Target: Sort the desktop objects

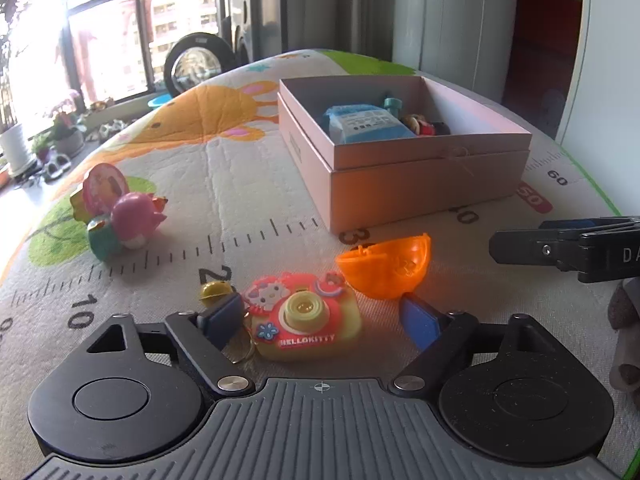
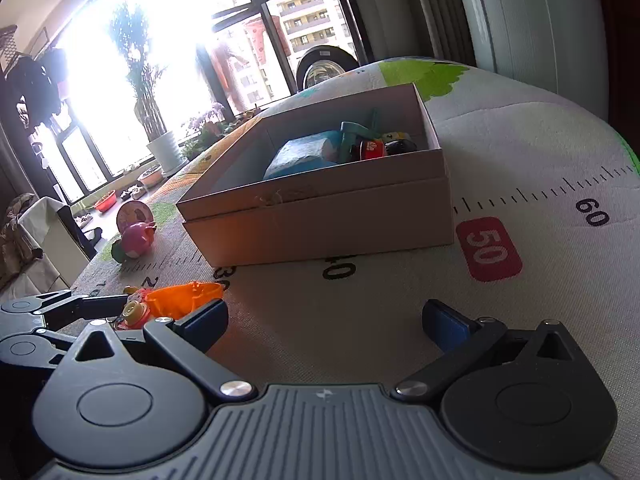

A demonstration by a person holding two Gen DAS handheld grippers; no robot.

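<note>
1. left wrist view: left gripper (image 1: 322,318) low over the play mat (image 1: 224,184), jaws apart around the hello kitty toy camera (image 1: 306,318). left pad (image 1: 222,314) sits right at the camera's edge, can't tell if it touches; right pad (image 1: 420,324) is clear of it. not gripped.
2. orange half shell (image 1: 386,266) lies just beyond the camera, near the right pad. small gold bell (image 1: 214,290) beside the left pad.
3. pink box (image 1: 404,168) farther back, open, with a blue packet (image 1: 368,122) and small toys inside. pink figure toy (image 1: 116,216) off to the left.
4. right wrist view: right gripper (image 2: 326,326) jaws wide, only bare mat between them. box (image 2: 320,224) straight ahead; camera (image 2: 134,312) and shell (image 2: 184,300) at far left by the left gripper.
</note>
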